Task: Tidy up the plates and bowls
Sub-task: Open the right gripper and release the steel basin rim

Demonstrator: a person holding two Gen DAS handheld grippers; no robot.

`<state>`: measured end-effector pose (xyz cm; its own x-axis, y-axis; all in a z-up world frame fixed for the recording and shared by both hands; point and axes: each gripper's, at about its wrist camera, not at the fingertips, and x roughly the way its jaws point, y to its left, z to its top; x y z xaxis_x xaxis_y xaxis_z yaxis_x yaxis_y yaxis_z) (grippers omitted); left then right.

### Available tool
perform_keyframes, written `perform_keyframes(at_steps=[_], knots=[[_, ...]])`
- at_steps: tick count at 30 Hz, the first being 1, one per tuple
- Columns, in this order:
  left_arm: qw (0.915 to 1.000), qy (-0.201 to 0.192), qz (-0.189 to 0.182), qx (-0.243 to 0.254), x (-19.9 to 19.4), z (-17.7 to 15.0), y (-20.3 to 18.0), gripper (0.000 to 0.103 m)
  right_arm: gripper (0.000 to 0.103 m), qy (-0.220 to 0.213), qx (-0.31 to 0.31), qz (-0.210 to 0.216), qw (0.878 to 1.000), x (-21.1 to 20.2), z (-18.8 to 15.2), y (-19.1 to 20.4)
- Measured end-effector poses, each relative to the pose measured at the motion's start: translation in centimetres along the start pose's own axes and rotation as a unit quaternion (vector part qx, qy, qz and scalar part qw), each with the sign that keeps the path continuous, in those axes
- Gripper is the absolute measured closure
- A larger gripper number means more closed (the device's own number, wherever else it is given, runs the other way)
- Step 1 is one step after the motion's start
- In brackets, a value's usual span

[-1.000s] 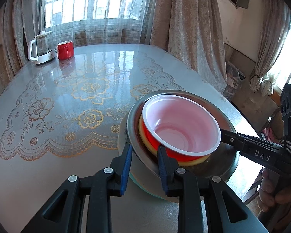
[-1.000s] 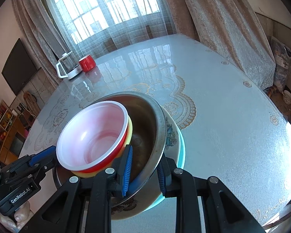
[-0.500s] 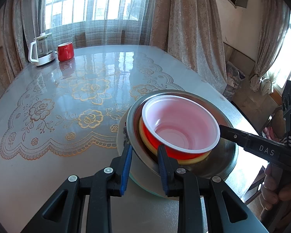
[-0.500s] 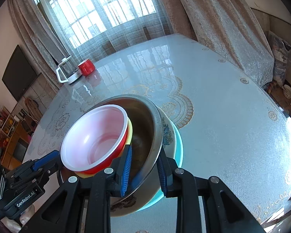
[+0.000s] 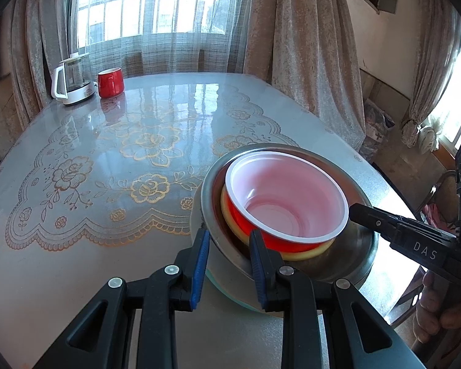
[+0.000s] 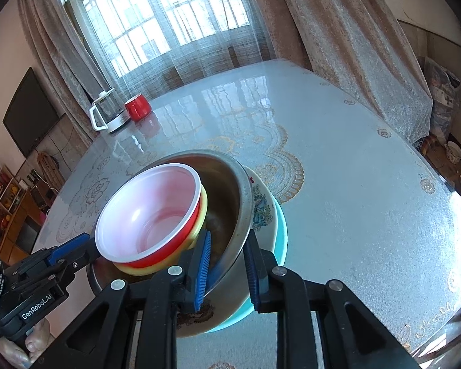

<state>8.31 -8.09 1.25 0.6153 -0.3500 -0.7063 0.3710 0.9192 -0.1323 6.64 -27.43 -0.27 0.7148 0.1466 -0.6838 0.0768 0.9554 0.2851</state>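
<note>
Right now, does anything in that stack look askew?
Yes. The red bowl and yellow bowl sit off-centre in the steel bowl, crowding the side near the left claw. Nothing spilled or broken.

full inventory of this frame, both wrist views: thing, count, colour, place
red bowl: 1, red outside, white inside, top of stack
yellow bowl: 1, yellow, under red bowl
metal bowl: 1, steel, holds both
patterned dish: 1, white with floral print, under metal bowl
teal plate: 1, teal, stack bottom
kettle: 1, glass and white, far table corner
red mug: 1, red, beside kettle
table: 1, grey with gold floral print
TV: 1, black, left wall
left gripper: black, blue pads, clamped on metal bowl rim
right gripper: same, opposite rim
</note>
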Motion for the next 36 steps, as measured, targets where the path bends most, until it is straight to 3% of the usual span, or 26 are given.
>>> perform_keyframes(at_steps=[36], knots=[[0.9998, -0.008, 0.014, -0.007, -0.89, -0.57, -0.06, 0.074, 0.078, 0.005, 0.016, 0.018, 1.000, -0.30, -0.56, 0.01]])
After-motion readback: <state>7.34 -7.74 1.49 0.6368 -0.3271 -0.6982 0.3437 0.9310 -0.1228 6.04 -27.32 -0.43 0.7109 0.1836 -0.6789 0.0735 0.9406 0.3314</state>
